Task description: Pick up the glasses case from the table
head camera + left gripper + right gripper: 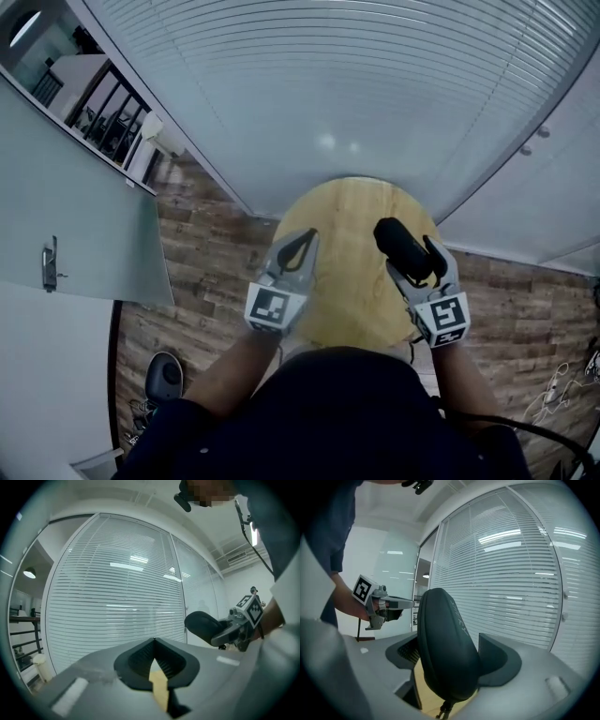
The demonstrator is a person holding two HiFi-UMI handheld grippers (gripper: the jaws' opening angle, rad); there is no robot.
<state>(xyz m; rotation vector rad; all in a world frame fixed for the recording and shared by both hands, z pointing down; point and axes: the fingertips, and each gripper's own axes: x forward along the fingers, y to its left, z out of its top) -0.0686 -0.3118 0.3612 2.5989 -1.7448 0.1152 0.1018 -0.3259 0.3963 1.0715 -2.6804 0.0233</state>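
A black oval glasses case [403, 248] hangs above the round wooden table [352, 206], and my right gripper [413, 262] is shut on it. In the right gripper view the case [445, 648] stands on end between the two jaws of that gripper [450, 660] and fills the gap. My left gripper [305, 240] hovers beside it on the left, shut, with nothing in it. In the left gripper view that gripper's tips [154, 641] meet, and the case [202, 625] shows off to the right in the other gripper [230, 629]. The left gripper [401, 603] also appears at the left of the right gripper view.
White window blinds [328, 84] run behind the table. Wood plank floor [202, 253] surrounds it. A glass partition and a door with a handle [49, 265] stand at the left, and a chair base [164, 380] lies at the bottom left. A cable [562, 389] lies on the floor at the right.
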